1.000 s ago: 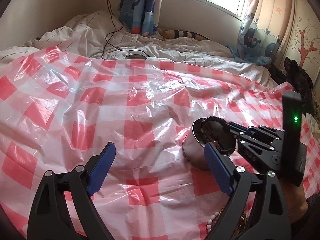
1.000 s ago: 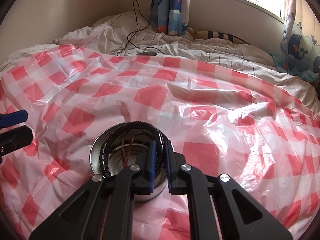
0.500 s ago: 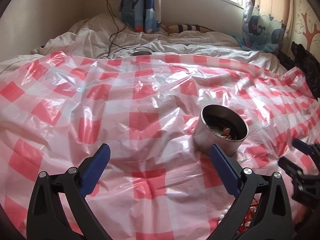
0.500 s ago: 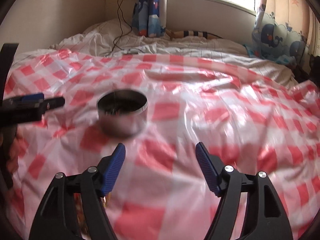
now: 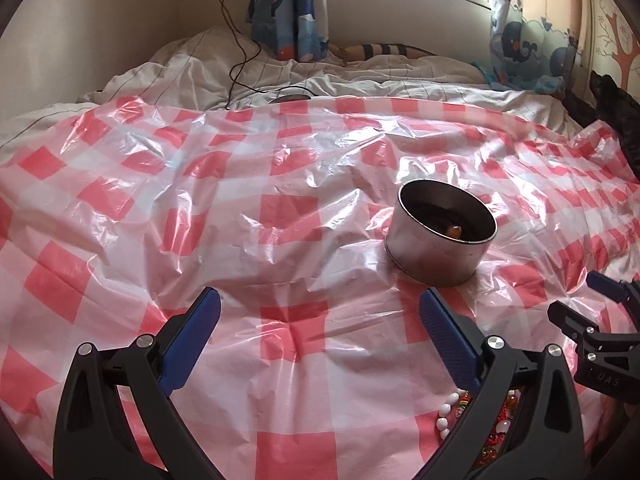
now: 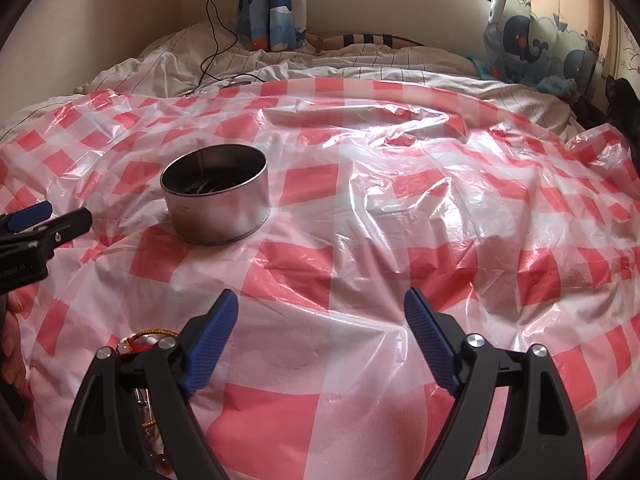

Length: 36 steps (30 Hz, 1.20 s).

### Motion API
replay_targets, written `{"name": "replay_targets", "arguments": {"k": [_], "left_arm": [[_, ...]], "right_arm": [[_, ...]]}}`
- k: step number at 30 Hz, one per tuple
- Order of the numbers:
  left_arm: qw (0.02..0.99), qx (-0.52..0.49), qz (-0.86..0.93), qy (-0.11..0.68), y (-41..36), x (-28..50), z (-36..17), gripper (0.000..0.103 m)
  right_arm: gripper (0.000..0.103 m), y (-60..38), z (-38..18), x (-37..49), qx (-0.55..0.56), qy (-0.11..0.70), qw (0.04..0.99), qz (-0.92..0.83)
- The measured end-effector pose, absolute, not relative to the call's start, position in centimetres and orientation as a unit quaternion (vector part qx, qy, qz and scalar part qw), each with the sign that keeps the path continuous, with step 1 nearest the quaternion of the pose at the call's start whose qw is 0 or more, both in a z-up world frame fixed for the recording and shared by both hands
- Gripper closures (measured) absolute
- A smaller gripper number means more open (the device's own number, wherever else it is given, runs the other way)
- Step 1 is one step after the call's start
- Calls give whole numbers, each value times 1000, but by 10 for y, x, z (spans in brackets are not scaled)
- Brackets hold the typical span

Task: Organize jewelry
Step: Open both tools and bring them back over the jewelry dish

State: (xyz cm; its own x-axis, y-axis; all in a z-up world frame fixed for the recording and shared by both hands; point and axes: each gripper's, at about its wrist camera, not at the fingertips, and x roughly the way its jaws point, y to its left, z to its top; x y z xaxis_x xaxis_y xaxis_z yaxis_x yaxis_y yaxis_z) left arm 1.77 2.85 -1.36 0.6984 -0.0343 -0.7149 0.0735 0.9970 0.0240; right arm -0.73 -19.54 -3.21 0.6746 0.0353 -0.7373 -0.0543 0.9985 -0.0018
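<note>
Since a second ago my right gripper (image 6: 320, 336) has let go of the dark coiled piece it was lowering into the metal tin (image 6: 216, 196) and has backed away, its blue pads now spread wide with nothing between them. Both tools have pulled back toward me, so the tin sits farther out in each view.

Nearest me, my left gripper (image 5: 316, 336) hangs over the red-and-white checked plastic sheet (image 5: 280, 208), its pads spread wide too and holding nothing. Just under its right finger lies a heap of loose jewelry: a white bead bracelet (image 5: 444, 416) and red and orange beads (image 5: 504, 428). From the right wrist view a gold-and-red cord piece (image 6: 150, 338) shows beside my right gripper's left finger.

Farther out, the tin stands upright on the sheet, with dark jewelry and one orange bead (image 5: 454, 232) inside.

Beyond lie the white striped bedding (image 5: 360, 80), a black charging cable (image 5: 236, 60) and whale-print curtains (image 5: 288, 8).
</note>
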Motion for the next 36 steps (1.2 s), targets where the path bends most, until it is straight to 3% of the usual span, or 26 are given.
{"name": "replay_targets", "arguments": {"k": [36], "left_arm": [[916, 24, -28, 399, 30, 22, -24, 7]], "right_arm": [[14, -185, -34, -6, -19, 411, 911, 38]]}}
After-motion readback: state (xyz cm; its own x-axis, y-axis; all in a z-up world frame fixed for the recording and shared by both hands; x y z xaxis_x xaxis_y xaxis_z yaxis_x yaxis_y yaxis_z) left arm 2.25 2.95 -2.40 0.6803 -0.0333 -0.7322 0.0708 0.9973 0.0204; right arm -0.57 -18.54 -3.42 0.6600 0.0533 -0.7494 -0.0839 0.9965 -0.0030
